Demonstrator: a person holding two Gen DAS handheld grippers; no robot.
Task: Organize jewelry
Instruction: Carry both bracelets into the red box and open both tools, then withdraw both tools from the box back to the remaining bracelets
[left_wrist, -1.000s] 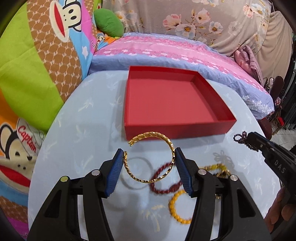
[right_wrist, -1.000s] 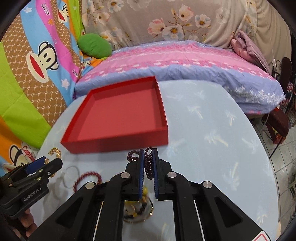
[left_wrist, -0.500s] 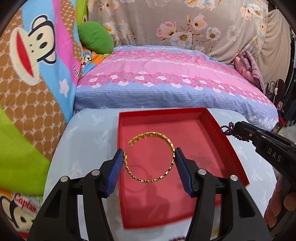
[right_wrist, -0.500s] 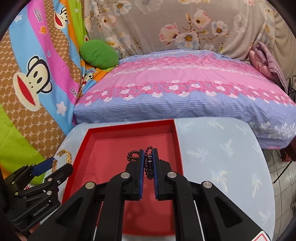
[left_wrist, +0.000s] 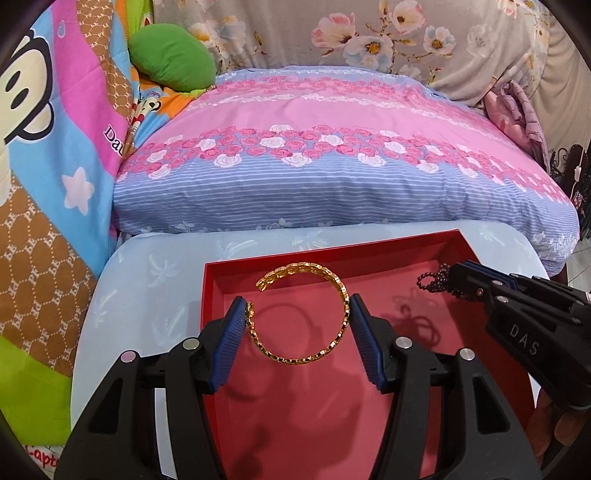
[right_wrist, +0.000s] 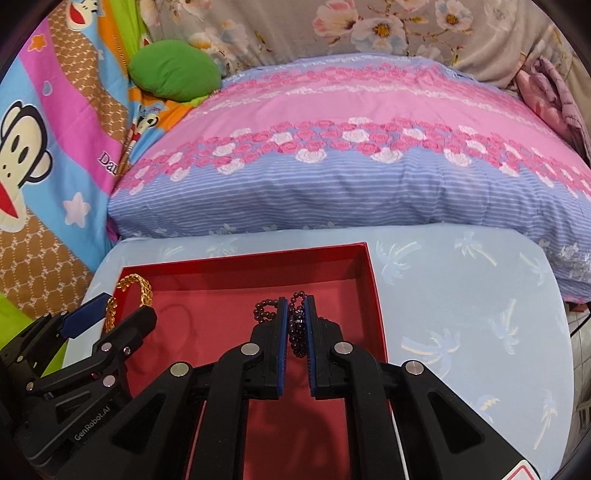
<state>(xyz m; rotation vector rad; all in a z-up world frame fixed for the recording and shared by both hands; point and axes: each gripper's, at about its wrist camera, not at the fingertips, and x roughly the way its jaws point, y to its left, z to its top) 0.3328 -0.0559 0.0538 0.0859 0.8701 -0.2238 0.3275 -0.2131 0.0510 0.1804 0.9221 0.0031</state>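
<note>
Bedroom setup, pretty colourful: a pale blue table (left_wrist: 155, 273) with a palm print sits pushed up against a pink-and-blue rose pillow (left_wrist: 332, 173), cartoon monkey bedding off at 9 o'clock and a green cushion (left_wrist: 171, 61) at 11.

On the table is a shallow red tray (left_wrist: 373, 251), and both grippers hang over it with jewelry. The left gripper (left_wrist: 299, 325) is clamped across a gold open bangle (left_wrist: 341, 291), its blue pads pressing on the sides at 9 and 3 o'clock. The right gripper (right_wrist: 295, 321) is squeezed nearly together on a string of dark purple beads (right_wrist: 297, 332), with loops poking out at 12 and 10 o'clock.

So I'd say this is the drop-off step: both pieces are over the tray but not set down yet. Next move probably means lowering each one closer to the tray floor and then letting go, keeping them apart so the beads don't tangle in the bangle.

Left wrist view shows the full bangle ring plus shadows of both pieces on the tray floor. Right wrist view only catches the bangle edge-on at 9 o'clock, but it shows how much bare table lies to the tray's right.
</note>
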